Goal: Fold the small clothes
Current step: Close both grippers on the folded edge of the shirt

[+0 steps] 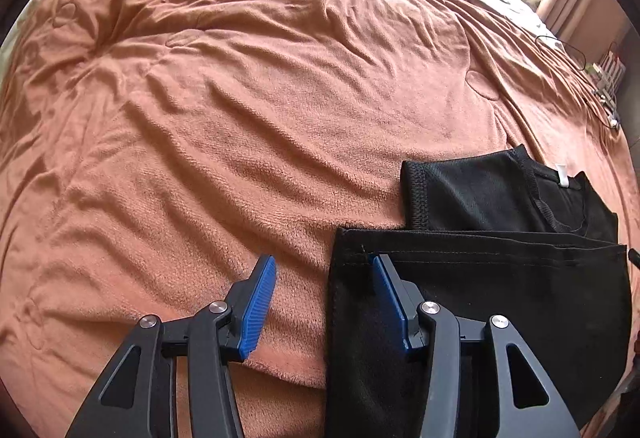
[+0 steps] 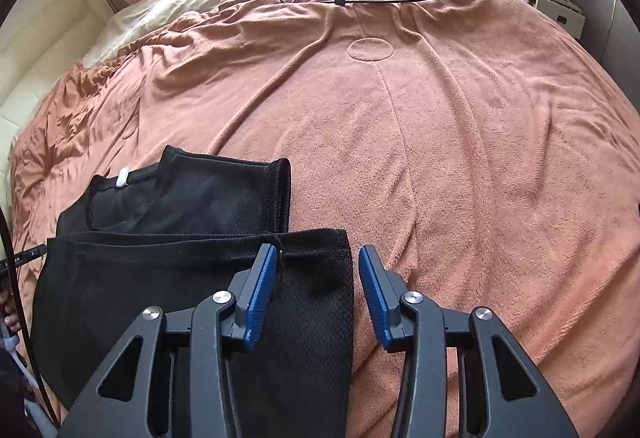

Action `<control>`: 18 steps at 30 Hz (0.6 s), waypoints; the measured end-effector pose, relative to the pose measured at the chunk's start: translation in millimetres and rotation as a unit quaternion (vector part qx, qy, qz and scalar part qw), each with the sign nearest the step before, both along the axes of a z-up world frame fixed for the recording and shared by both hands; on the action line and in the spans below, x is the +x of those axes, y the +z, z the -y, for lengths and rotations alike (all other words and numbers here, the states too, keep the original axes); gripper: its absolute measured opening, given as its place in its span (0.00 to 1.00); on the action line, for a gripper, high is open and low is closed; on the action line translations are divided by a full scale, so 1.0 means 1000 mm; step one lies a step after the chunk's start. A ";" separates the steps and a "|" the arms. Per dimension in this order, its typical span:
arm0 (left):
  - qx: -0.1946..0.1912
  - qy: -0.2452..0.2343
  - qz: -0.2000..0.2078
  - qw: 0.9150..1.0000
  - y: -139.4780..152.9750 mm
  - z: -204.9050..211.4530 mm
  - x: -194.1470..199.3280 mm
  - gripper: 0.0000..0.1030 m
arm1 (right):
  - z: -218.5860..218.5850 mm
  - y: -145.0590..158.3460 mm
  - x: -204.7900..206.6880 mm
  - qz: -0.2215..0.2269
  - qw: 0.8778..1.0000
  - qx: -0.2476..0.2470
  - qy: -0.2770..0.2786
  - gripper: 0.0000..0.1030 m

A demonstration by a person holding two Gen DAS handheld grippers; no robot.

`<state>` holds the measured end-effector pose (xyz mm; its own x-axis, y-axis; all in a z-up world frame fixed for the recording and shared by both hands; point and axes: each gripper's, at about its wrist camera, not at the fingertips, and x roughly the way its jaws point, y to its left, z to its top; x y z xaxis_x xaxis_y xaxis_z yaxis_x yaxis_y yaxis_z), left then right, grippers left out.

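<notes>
While the black mesh garment lies folded over on the rumpled orange fleece blanket (collar end uncovered), left gripper and right gripper straddle its side edges, spread, pinching nothing; more folding seems left.

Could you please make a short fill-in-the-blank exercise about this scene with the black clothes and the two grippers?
1. The black garment lies on an ____ blanket.
2. The pads on the fingers of the right gripper are ____ in colour.
3. The left gripper is ____, with one edge of the garment between its jaws.
4. The small tag near the garment's neckline is ____.

Missing words: orange; blue; open; white
</notes>
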<state>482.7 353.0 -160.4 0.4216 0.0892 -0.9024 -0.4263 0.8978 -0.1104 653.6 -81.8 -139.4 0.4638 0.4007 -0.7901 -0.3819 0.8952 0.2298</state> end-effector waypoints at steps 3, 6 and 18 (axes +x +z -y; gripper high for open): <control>-0.009 0.005 -0.001 1.000 -0.001 0.000 0.000 0.45 | 0.006 -0.005 0.006 -0.016 1.000 0.013 -0.002 0.39; -0.027 0.006 -0.005 1.000 -0.007 -0.001 0.003 0.33 | 0.004 -0.009 0.014 -0.031 0.999 0.014 -0.001 0.33; -0.009 -0.008 -0.011 1.000 -0.010 0.013 0.009 0.08 | -0.002 -0.008 0.019 -0.027 0.999 0.030 0.011 0.04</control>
